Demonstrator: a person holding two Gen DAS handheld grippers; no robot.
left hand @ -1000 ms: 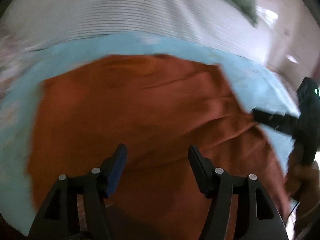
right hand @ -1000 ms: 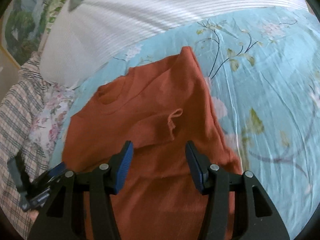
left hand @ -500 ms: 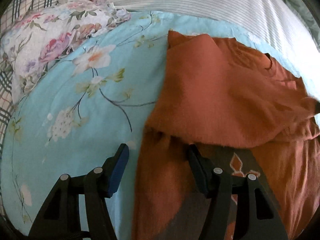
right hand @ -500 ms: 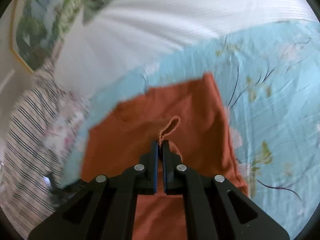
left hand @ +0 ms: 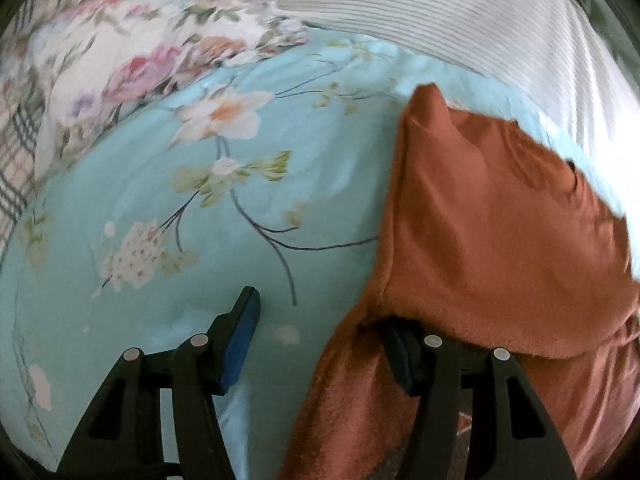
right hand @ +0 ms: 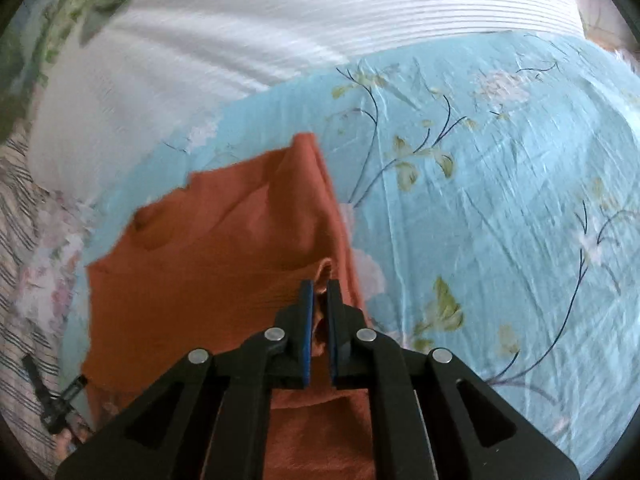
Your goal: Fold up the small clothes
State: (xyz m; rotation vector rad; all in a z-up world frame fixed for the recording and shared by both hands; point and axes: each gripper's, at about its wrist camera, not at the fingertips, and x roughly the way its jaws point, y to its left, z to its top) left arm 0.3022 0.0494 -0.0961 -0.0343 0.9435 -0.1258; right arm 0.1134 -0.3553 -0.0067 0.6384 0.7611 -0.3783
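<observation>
Looking along the left gripper [left hand: 320,344], the orange garment [left hand: 492,240] fills the right half of the view, its left edge running down from a pointed corner near the striped white bedding [left hand: 460,12] to the gripper's right finger, which is partly buried under a folded-over flap; the jaws stand apart and press on nothing, the left finger [left hand: 240,340] lying over bare cloth. Left of that edge the light blue floral sheet [left hand: 200,208] lies wide and flat, open room all the way to the pink-flowered fabric [left hand: 132,64] and a plaid cloth [left hand: 20,152] at the far left rim. In the right wrist view, the right gripper [right hand: 319,292] is pinched on a small bunched fold of the same orange garment [right hand: 208,264], the pads nearly meeting with the fabric between them, though the jaws are easing open slightly. The garment's right edge runs up to a peaked corner close to the striped white bedding [right hand: 280,20]. To the right the floral sheet [right hand: 500,200] spreads clear, creased but unobstructed. At lower left, the other gripper's dark tip [right hand: 56,400] shows beside the garment's left border.
</observation>
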